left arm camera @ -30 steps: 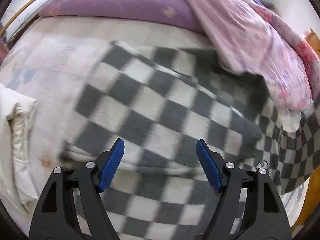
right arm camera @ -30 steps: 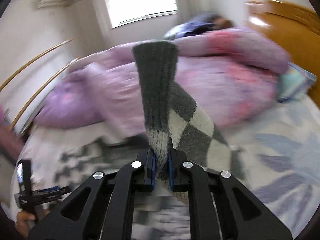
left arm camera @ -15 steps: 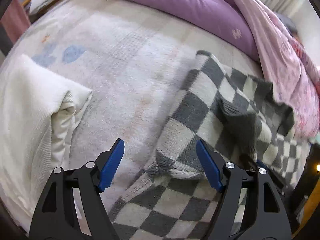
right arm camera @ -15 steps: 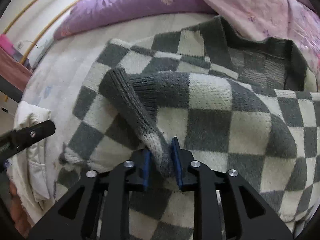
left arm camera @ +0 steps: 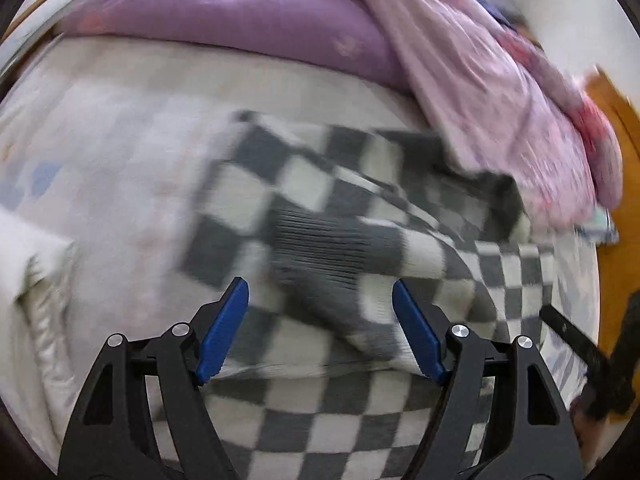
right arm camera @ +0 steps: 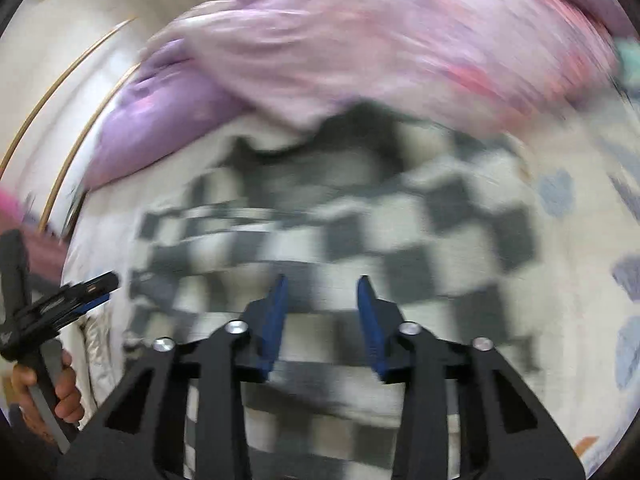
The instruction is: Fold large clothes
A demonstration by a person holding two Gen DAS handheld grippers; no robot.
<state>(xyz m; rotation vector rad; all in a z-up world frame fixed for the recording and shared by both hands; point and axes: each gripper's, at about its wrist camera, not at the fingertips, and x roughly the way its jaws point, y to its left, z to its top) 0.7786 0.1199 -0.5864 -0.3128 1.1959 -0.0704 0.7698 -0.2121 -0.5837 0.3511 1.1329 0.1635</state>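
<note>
Both grippers are wide open, holding nothing: left gripper (left arm camera: 320,328) and right gripper (right arm camera: 322,316) hover over the checkered sweater (left arm camera: 360,216) on the bed (left arm camera: 120,152).

Grey-and-cream checkerboard knit sweater (left arm camera: 320,184) across the middle, with a plain dark-grey ribbed cuff (left arm camera: 320,248). Beneath the sweater, off-white bed sheet (left arm camera: 120,120) printed with pale blue shapes. Behind the sweater, solid purple quilt (left arm camera: 224,12) with small pale motifs, and beside that a pale pink floral duvet (left arm camera: 480,80) with red-pink blotches. Left of the sweater, cream-white folded cloth (left arm camera: 36,264). Right of the sweater, orange-brown wooden board (left arm camera: 616,120). Black gripper frames with blue finger pads (right arm camera: 276,320), likewise blue (left arm camera: 224,332).
</note>
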